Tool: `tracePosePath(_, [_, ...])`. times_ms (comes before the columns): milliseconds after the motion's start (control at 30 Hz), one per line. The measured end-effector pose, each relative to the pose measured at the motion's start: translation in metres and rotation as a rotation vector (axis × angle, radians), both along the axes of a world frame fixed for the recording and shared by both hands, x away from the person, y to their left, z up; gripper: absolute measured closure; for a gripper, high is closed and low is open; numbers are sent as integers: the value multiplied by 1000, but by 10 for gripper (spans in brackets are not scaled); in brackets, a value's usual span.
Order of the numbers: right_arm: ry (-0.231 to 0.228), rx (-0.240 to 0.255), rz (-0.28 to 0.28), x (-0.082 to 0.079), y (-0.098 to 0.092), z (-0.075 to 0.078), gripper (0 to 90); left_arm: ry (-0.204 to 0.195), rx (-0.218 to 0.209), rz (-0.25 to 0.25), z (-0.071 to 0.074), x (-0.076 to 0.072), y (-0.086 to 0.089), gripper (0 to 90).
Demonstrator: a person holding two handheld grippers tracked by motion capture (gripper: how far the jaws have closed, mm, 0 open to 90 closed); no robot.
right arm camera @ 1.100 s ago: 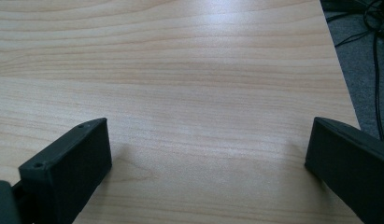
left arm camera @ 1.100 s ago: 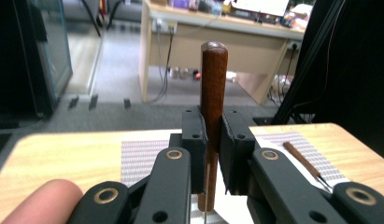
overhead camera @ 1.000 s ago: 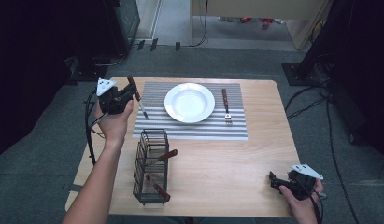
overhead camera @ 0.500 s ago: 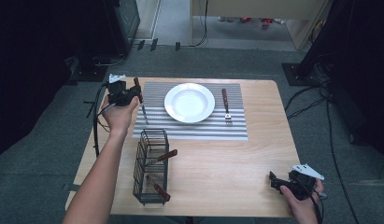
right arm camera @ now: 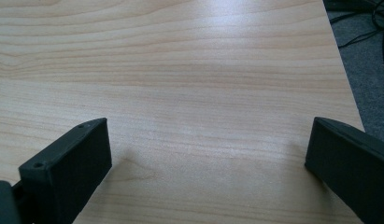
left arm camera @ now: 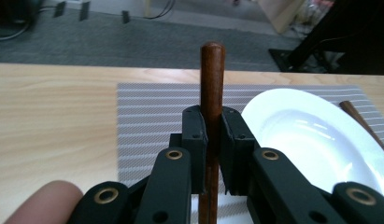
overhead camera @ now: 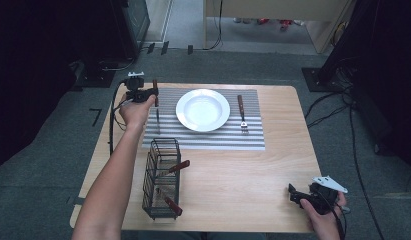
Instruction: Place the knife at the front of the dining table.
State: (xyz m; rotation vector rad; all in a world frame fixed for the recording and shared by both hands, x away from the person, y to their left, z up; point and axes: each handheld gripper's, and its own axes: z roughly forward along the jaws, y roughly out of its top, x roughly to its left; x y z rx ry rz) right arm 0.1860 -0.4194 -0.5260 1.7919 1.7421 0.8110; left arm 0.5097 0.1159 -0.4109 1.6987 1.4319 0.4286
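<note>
My left gripper (overhead camera: 152, 93) (left arm camera: 212, 126) is shut on a wooden-handled utensil (overhead camera: 155, 86) (left arm camera: 212, 70). It holds the utensil upright, handle up, with the thin metal end hanging toward the left edge of the striped placemat (overhead camera: 208, 141) (left arm camera: 152, 105). A white plate (overhead camera: 203, 110) (left arm camera: 311, 135) sits on the mat just right of the gripper. On the plate's far side lies a wooden-handled fork (overhead camera: 241, 113) (left arm camera: 362, 122). My right gripper (overhead camera: 294, 193) (right arm camera: 208, 149) rests near the table's front right corner, its jaws open over bare wood.
A black wire caddy (overhead camera: 162, 180) stands at the front left of the wooden table (overhead camera: 253, 180) and holds two more wooden-handled utensils. Cables and dark equipment sit on the floor around the table.
The left hand has carried the utensil rightward and lower, from beyond the mat's left corner to its left edge. The right gripper has stayed still.
</note>
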Motion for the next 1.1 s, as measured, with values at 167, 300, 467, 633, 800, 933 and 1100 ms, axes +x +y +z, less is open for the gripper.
tracePosePath(167, [-1, 3, 0, 0, 0, 0, 1, -55, -65, 6, -23, 17, -4, 828])
tracePosePath(300, [-2, 6, 0, 0, -1, 0, 1, -56, -96, -1, -36, 27, -6, 828])
tracePosePath(467, [-5, 12, 1, 0, -1, 0, 1, -12, -129, 41, -47, 37, -4, 828])
tracePosePath(633, [-4, 10, 1, 0, -1, 0, 1, 18, -177, 52, -58, 46, 1, 828])
tracePosePath(800, [0, 2, -1, 0, 0, 0, 1, 43, -217, 62, -71, 52, 1, 828])
tracePosePath(933, [1, -4, 0, 0, 0, 0, 1, 59, -222, 73, -81, 56, -3, 827])
tracePosePath(1100, [-2, 5, 0, 0, 0, 0, 2, 94, -217, 65, -93, 63, -9, 827])
